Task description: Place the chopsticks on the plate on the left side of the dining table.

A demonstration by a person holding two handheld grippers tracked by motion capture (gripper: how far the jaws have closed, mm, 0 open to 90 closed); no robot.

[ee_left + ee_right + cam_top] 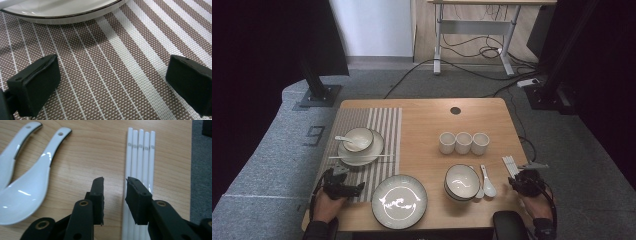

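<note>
The right tongs (115,192) sit low over the light wooden table (427,125) near its right edge, their two black jaws drawn in to a narrow gap with only bare wood between them, gripping nothing; the right-hand jaw lies over the near end of a row of five white chopsticks (140,150), laid side by side and touching one another. Each stick carries a small square grey mark near its far end, too small to read. To the left of the chopsticks, well apart from them, two white ceramic soup spoons with dark-edged handles (25,187) lie close together, handles pointing away. From above, those spoons rest just beside a stack of white dark-rimmed bowls (461,182), and further back three white handleless cups (463,143) stand in a touching row. The left tongs (112,80) hover at the near left corner over a brown and white striped woven placemat (120,62), jaws spread wide and holding nothing, with the dark-rimmed edge of a white plate (62,15) just ahead of them. On that plate stands a small white bowl (358,139) with a spoon in it, and a pair of white chopsticks lies across the plate's near rim. A large round white plate with a dark painted squiggle (399,201) lies at the mat's near right edge. On the grey carpet left of the table is a dark figure 9 (315,134).
</note>
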